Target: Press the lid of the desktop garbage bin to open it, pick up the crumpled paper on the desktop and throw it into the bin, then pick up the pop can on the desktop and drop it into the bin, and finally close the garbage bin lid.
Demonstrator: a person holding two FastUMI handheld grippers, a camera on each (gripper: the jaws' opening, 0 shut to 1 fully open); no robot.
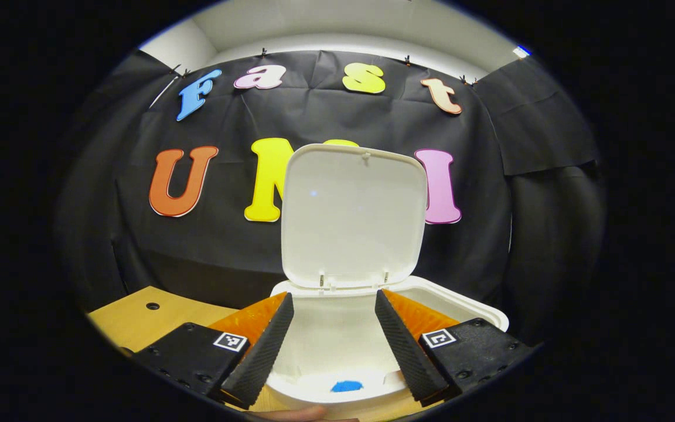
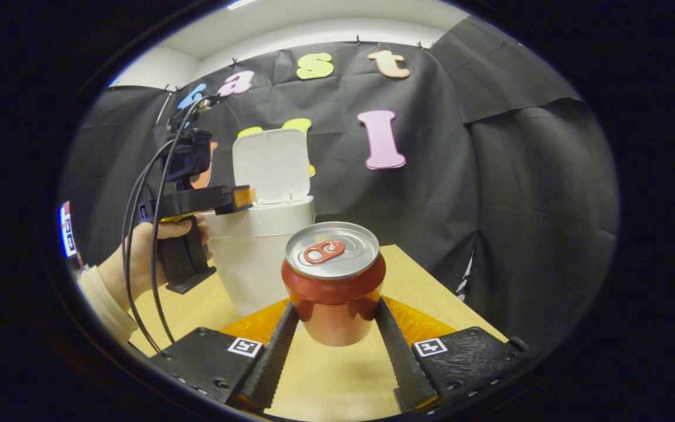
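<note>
On the wooden table (image 2: 419, 281), one pop can (image 2: 333, 281) is clamped upright between the right gripper's (image 2: 334, 316) fingers, lifted just off the surface. Beyond it, one white bin (image 2: 255, 258) stands with its lid (image 1: 354, 214) raised. Over the rim, the left gripper (image 1: 334, 319) is held, fingers apart and empty, by a hand (image 2: 144, 252).

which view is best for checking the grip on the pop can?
Right gripper view. The pop can stands upright between the right gripper's fingers, which press on both its sides, silver top and red tab facing the camera. The left gripper view looks into the open garbage bin, its raised lid behind.
</note>
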